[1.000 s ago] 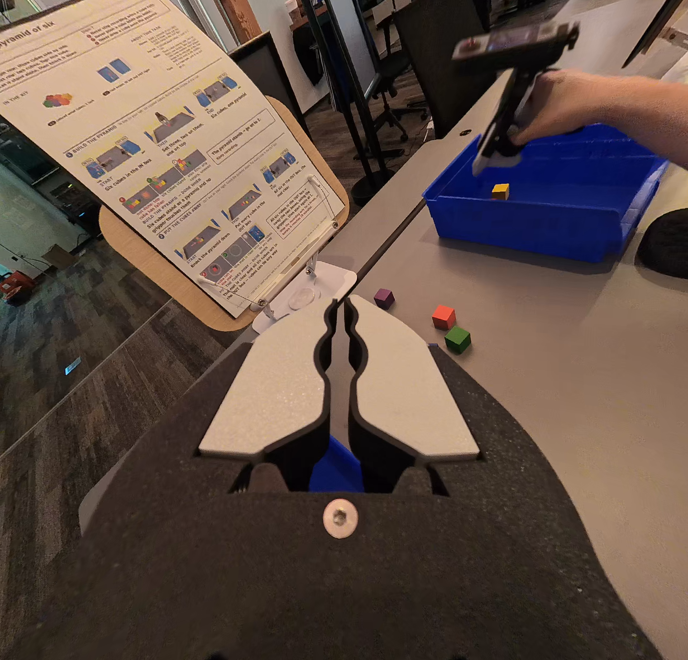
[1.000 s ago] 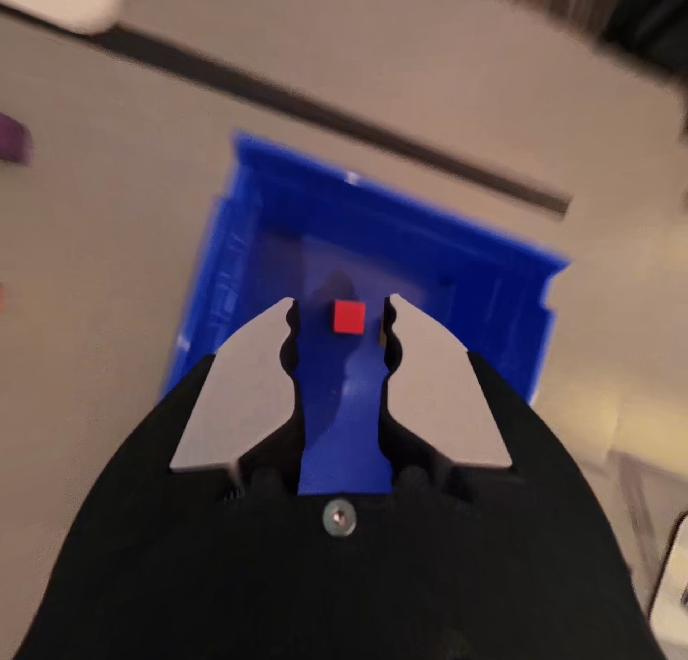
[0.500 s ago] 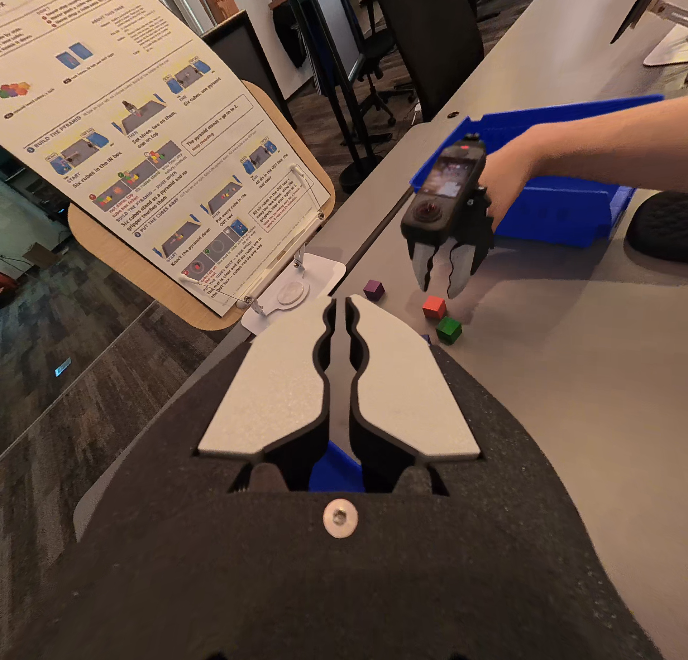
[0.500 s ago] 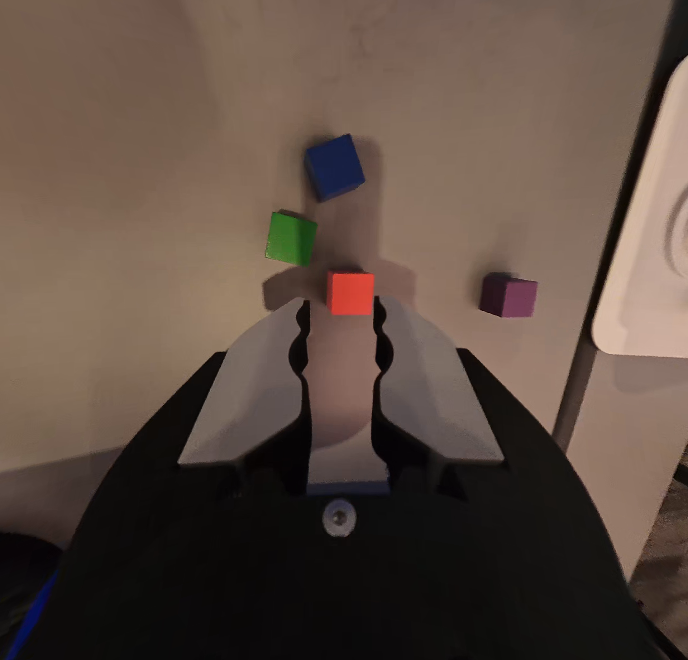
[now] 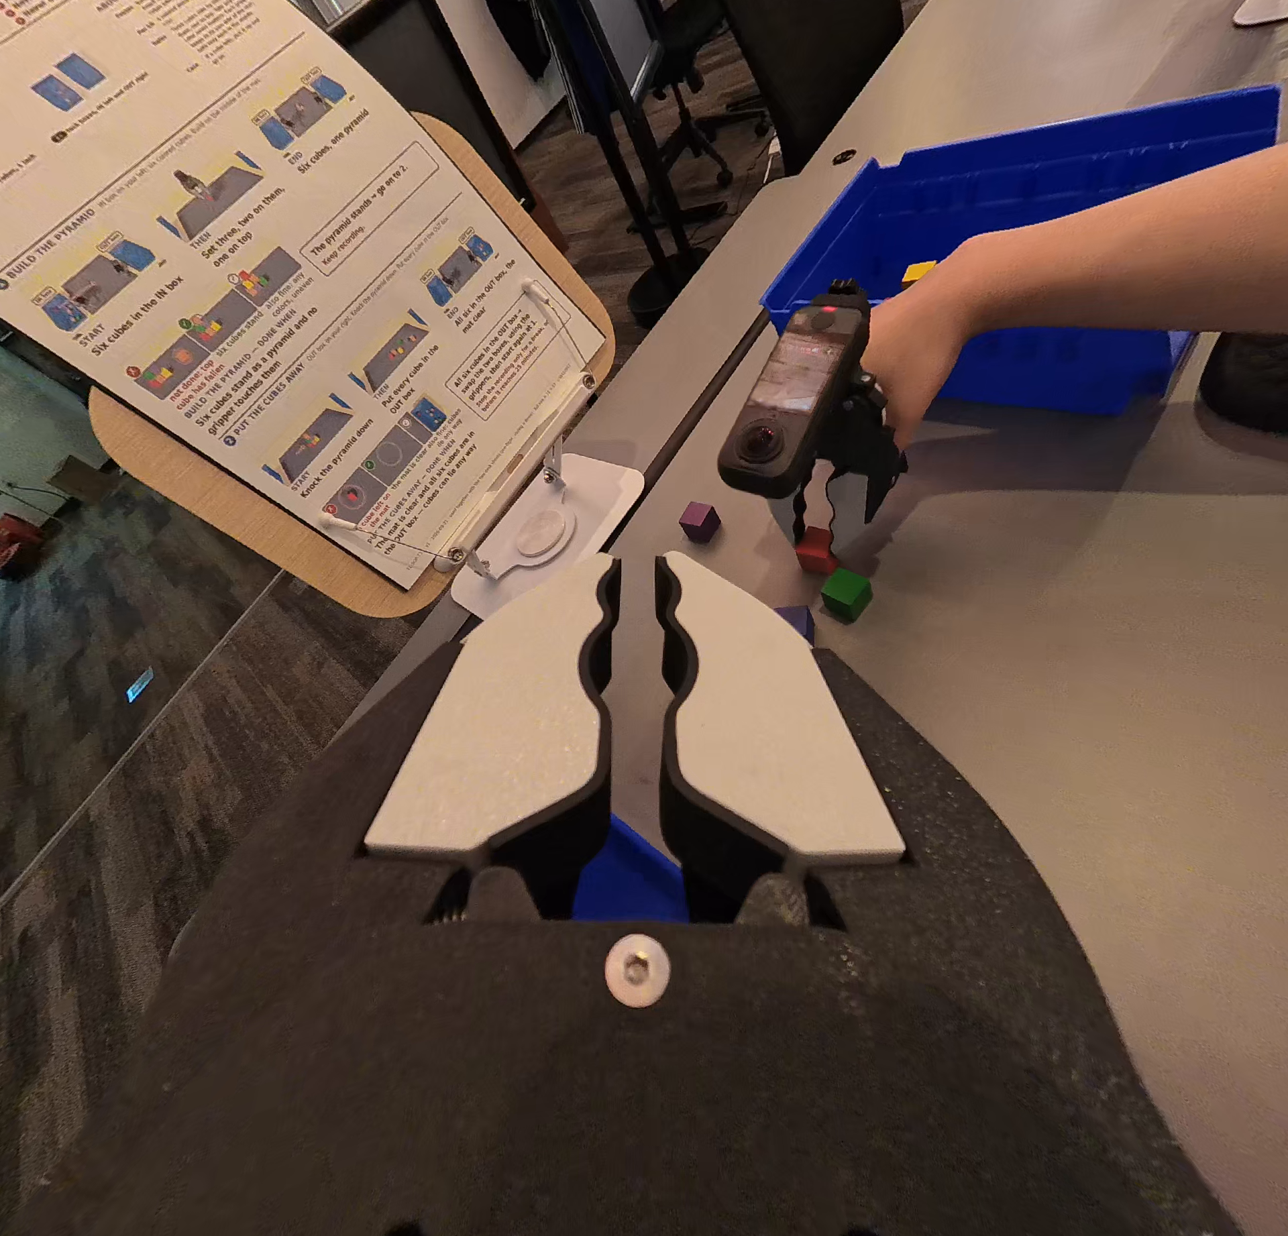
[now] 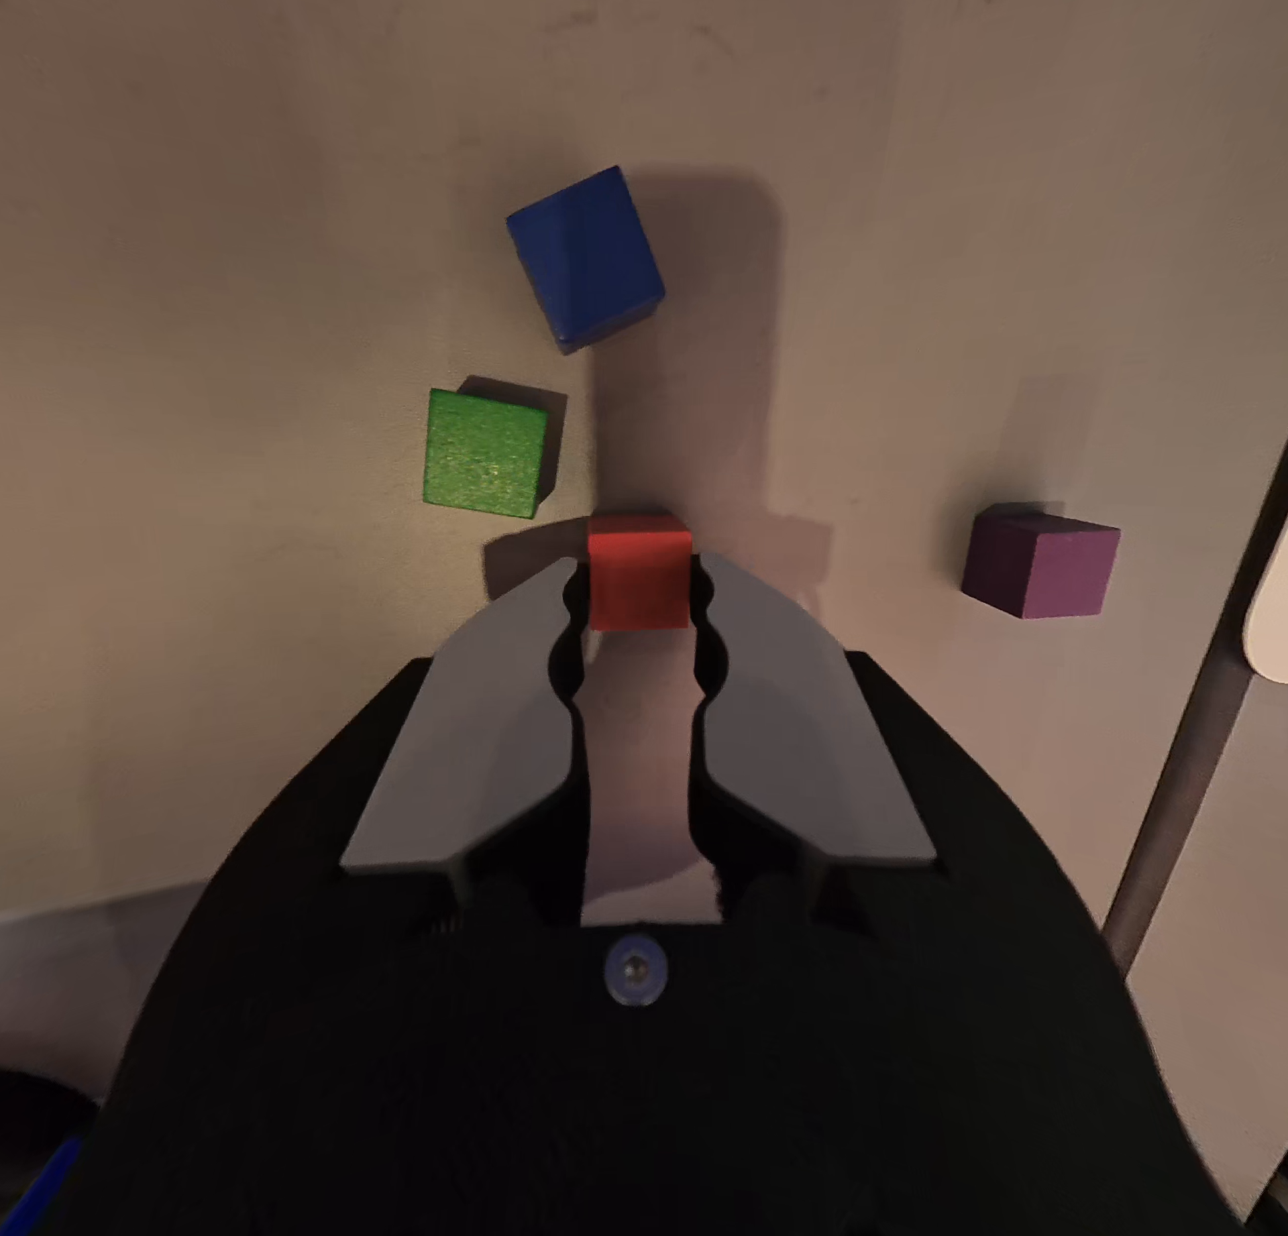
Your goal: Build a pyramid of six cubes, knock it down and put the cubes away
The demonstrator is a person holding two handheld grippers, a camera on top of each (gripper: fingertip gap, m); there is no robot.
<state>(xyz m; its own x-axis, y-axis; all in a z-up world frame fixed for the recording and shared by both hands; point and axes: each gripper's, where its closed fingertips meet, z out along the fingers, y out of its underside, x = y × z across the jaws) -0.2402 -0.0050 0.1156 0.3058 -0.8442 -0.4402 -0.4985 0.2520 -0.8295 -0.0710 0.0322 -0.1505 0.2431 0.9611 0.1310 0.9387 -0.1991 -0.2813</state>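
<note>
The step in hand looked to be picking up the red cube (image 6: 638,579) to carry it to the blue bin (image 5: 1045,192), and doing it well called for keeping the right tongs (image 6: 635,575) centred so both fingers met opposite flat faces squarely, closing fully before any lift, and rising straight so as not to nudge the green cube (image 6: 484,453) just beside it. The right tongs stood apart around the red cube, a finger close on either side, though whether they already pressed it could not be told. The left tongs (image 5: 635,565) hung near the worktop (image 5: 1045,715) edge, nearly together with a slim gap and nothing between them. The red cube sat flat on the worktop, small, matt, sharp-edged, its top face brighter than the shaded side turned to the camera. Beyond it lay a blue cube (image 6: 585,262) turned at an angle, and a purple cube (image 6: 1042,561) stood well apart to one side. A yellow cube (image 5: 918,272) already rested inside the bin, so the putting-away seemed partly done, with four cubes left on the worktop.
</note>
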